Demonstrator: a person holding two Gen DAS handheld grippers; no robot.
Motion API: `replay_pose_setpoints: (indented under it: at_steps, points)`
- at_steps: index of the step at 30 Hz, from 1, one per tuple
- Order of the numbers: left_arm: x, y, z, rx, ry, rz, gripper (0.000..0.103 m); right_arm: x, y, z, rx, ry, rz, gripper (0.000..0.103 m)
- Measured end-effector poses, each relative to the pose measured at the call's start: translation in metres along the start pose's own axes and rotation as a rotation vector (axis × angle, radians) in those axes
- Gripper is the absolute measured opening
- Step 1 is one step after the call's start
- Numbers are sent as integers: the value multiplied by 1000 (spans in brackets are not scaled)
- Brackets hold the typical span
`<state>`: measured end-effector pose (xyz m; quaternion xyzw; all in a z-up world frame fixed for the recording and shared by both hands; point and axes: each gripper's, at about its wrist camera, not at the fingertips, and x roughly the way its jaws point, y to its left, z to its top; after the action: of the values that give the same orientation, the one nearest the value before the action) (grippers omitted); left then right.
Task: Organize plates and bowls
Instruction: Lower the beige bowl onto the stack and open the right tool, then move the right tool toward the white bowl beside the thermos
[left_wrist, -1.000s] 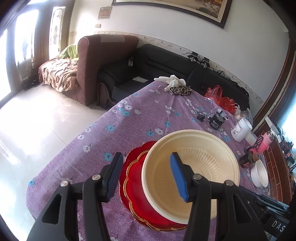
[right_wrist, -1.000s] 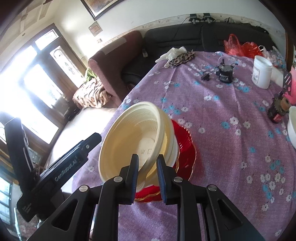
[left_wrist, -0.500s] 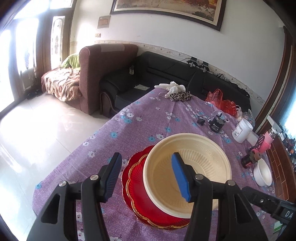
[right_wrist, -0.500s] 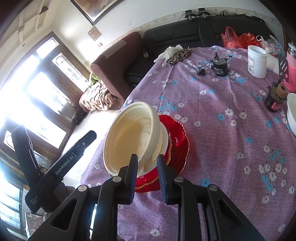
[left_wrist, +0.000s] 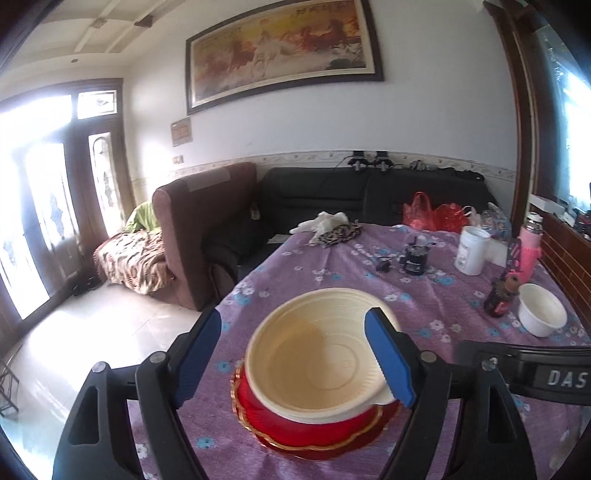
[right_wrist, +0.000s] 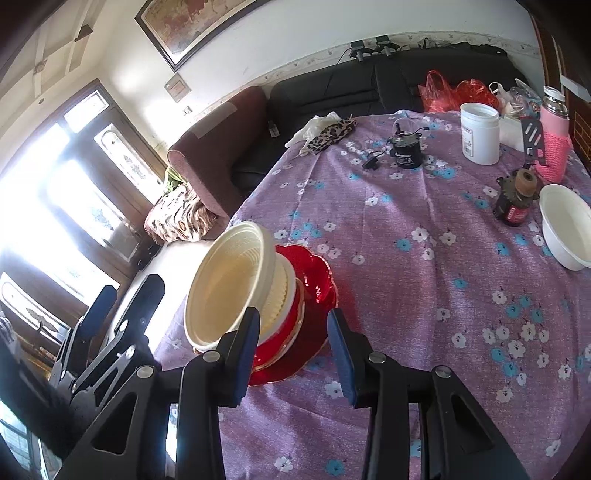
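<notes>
Two nested cream bowls rest on a stack of red gold-rimmed plates near the left edge of the purple flowered table. My left gripper hangs back from the stack, its jaws opening wide; the bowls only show through the gap and no pad touches them. My right gripper is at the near side of the stack with its jaws opening, the left pad just short of the top bowl's rim and gripping nothing. A small white bowl stands apart at the right.
At the far right of the table stand a white jar, a black device with a cord, a dark little bottle and a pink flask. A leopard cloth lies at the far edge. Floor drops away left of the stack.
The right jaws, which pinched the top bowl's rim, have spread and let it go. The left gripper has drawn back and upward, levelled out, and its jaws have widened.
</notes>
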<state>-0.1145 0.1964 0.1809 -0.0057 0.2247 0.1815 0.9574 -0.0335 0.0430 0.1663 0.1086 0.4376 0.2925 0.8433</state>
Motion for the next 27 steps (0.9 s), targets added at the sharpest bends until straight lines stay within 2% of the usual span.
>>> replay_pose_setpoints:
  at_steps: [9, 18, 27]
  points:
    - [-4, -48, -3, 60, 23, -90, 80, -21, -48, -4, 63, -38, -19, 45]
    - [-2, -104, -3, 95, 58, -223, 80, -48, -122, -9, 158, -77, -76, 45]
    - [11, -158, -7, 160, 103, -263, 80, -80, -200, -8, 263, -126, -145, 45]
